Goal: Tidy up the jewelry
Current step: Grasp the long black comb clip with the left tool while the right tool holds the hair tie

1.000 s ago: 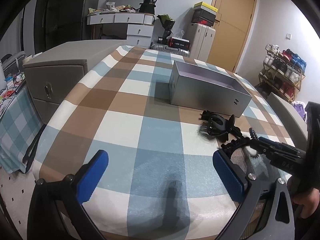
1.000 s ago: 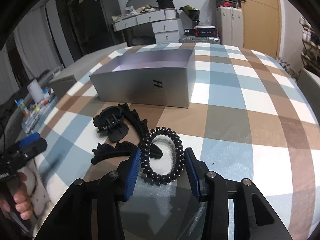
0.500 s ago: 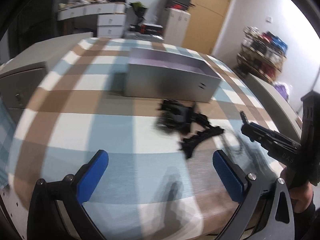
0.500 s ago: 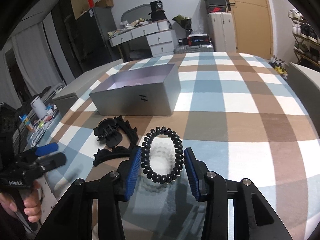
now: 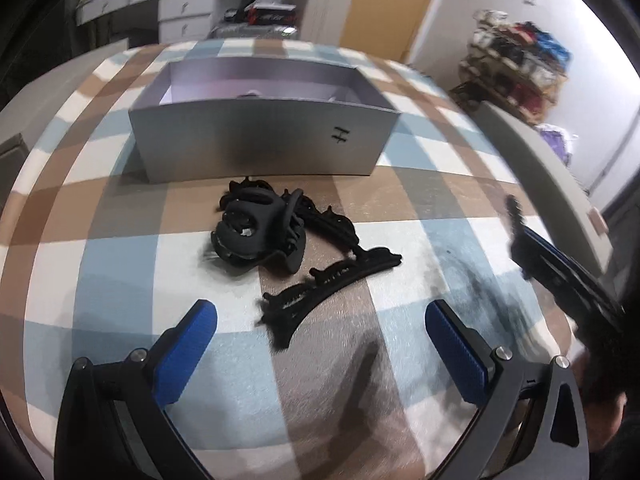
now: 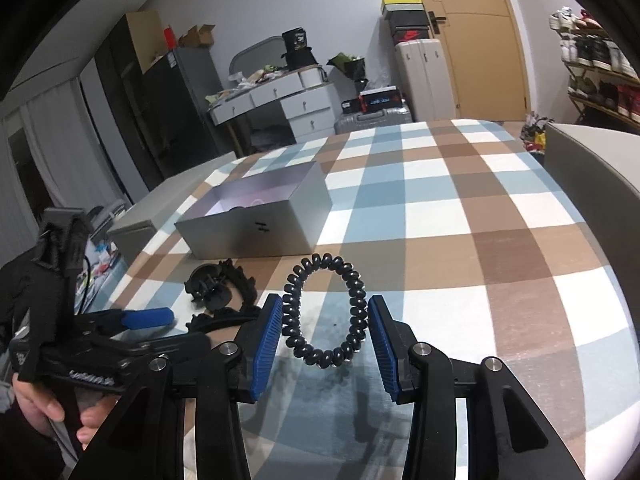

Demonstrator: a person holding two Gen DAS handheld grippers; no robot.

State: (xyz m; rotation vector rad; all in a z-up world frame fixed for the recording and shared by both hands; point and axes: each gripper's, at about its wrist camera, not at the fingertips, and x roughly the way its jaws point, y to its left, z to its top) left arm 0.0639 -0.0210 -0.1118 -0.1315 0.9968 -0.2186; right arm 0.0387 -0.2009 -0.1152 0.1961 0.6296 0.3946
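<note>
Hair clips lie before grey box.

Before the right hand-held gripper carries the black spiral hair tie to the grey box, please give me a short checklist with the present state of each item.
1. Spiral hair tie held between right hand-held gripper pads: ok.
2. Tie lifted off the tablecloth: ok.
3. Grey box open on top: ok.
4. Way to the box free: ok; hair clips lie to the left.
5. Left hand-held gripper open, empty: ok.
6. Free room inside box: cannot tell.
</note>
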